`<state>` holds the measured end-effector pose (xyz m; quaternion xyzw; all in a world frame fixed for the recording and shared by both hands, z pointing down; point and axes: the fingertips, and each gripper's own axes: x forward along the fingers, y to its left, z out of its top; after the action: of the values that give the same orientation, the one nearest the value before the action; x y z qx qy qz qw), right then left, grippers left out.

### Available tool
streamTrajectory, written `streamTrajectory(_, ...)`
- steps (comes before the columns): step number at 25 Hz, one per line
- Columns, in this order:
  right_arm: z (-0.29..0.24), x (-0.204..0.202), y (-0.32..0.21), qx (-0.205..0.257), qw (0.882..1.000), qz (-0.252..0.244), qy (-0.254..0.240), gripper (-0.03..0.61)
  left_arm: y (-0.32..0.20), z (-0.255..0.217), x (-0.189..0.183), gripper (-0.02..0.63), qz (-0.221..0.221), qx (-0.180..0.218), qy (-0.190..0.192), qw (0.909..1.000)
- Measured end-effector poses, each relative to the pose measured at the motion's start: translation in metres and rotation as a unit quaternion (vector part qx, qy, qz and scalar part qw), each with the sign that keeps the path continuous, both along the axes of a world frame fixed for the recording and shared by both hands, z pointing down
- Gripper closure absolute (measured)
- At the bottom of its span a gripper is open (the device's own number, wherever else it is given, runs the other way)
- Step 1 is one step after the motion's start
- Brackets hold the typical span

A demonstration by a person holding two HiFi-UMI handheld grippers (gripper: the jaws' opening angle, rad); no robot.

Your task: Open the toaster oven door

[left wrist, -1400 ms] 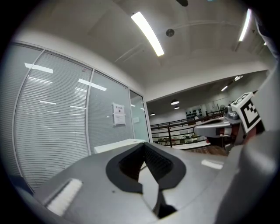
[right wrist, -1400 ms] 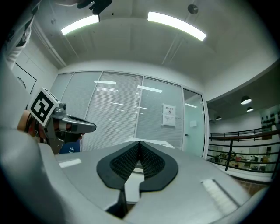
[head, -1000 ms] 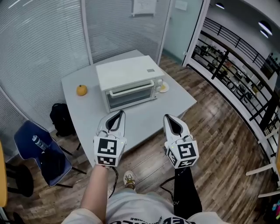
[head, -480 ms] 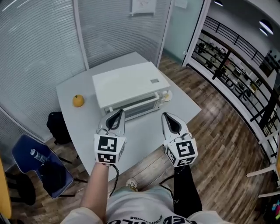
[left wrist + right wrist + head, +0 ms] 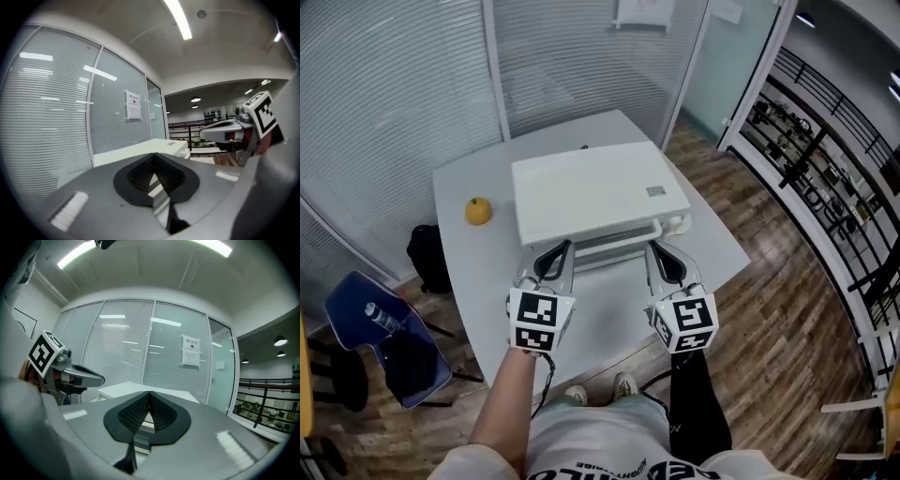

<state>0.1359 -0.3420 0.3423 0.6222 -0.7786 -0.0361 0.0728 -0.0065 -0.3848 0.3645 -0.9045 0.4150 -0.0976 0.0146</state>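
Head view: oven sits on the counter, its handle running left-right just ahead of left tongs and right tongs, both pressed together, empty, and about equally near.

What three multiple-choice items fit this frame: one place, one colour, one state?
1. Where is the orange fruit?
A. on top of the toaster oven
B. on the floor
C. on the table, at the oven's left in the head view

2. What colour is the toaster oven?
A. white
B. black
C. red

3. How is the oven door?
A. folded down flat
B. shut
C. taken off

Key:
1 C: the fruit sits on the grey tabletop, apart from the oven's left end.
2 A: its top and front are white.
3 B: the door stands upright, flush with the oven's front.
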Motion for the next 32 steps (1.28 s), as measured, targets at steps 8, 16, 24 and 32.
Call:
streamTrajectory(8,0.034,0.007,-0.060,-0.048,0.998,-0.048,0.010,0.575,-0.029,0.034,0.010,0.555,-0.041,-0.041,-0.017,0.9982)
streamTrajectory(16,0.075,0.011,-0.084,-0.101,0.992,-0.073,0.027,0.575,-0.039,0.070,0.013,0.555,-0.076,-0.088,-0.044,0.9922)
streamTrajectory(24,0.098,0.024,-0.098,-0.145,0.987,-0.063,0.012,0.575,-0.045,0.085,0.011,0.557,-0.103,-0.099,-0.064,0.9876)
streamTrajectory(32,0.099,0.024,-0.097,-0.157,0.986,-0.063,0.009,0.575,-0.045,0.086,0.009,0.555,-0.125,-0.107,-0.060,0.9845)
